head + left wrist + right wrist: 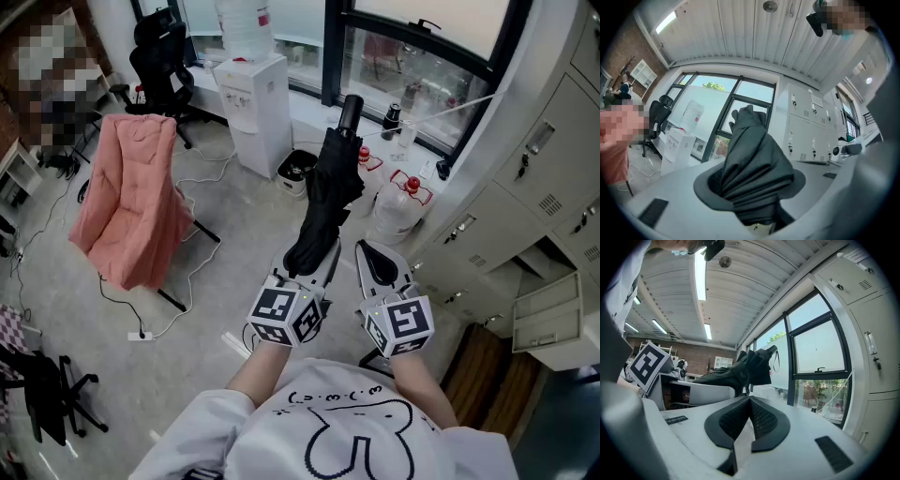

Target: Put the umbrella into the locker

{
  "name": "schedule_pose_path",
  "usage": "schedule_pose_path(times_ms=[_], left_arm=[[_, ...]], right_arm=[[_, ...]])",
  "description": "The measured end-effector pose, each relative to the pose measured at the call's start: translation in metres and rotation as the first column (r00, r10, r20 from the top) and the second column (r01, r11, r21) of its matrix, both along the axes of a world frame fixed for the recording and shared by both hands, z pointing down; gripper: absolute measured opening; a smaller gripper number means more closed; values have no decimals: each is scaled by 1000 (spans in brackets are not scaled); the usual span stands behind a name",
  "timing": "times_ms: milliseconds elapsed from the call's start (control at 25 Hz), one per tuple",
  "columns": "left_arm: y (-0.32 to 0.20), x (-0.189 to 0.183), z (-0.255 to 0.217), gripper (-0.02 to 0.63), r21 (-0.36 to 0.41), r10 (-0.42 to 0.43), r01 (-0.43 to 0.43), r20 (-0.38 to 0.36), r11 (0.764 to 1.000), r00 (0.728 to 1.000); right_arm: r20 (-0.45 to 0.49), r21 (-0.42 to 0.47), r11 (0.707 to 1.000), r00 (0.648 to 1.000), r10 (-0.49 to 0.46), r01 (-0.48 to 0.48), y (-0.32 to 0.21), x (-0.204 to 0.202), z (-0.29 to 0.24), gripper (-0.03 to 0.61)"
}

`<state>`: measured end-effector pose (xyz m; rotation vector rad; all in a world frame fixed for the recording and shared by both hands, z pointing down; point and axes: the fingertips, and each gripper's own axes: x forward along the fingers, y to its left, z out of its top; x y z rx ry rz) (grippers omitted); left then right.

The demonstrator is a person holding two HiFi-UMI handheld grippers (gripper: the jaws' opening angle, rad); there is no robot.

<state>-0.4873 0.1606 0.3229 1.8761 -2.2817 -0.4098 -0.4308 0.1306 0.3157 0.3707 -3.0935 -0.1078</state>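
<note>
left gripper (305,272) pinches the folded black umbrella (330,187) near its lower end, handle up, well left of the open locker (548,314). right gripper (380,267) pressed together, empty. step: carry. next: prob swing twd locker, feed umbrella in.

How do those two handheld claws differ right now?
The left gripper clamps the folded black umbrella; the right gripper holds nothing. The left gripper's fingers stand apart around the fabric; the right gripper's fingers are pressed together. Both are held side by side, pointing forward.
</note>
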Motion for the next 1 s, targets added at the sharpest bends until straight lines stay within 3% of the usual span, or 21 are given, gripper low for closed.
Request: schedule_pose_path(times_ms=[280,440,680,1000], left_arm=[[-10,10,2,212,1,42,-42,-36,999,998],[-25,29,4,212,-12,100,-100,-44,995,994],[-56,71,10,212,-31,216,-219,-74,975,974],[-107,142,11,212,-27,356,-361,-102,932,929]], right_arm=[[-9,17,1000,1000,0,1,-2,6,-1,12],[11,10,998,998,54,-54,-14,25,-4,12],[34,-15,986,985,169,-168,-44,73,-8,12],[30,-30,941,941,337,-336,-91,157,-7,12]])
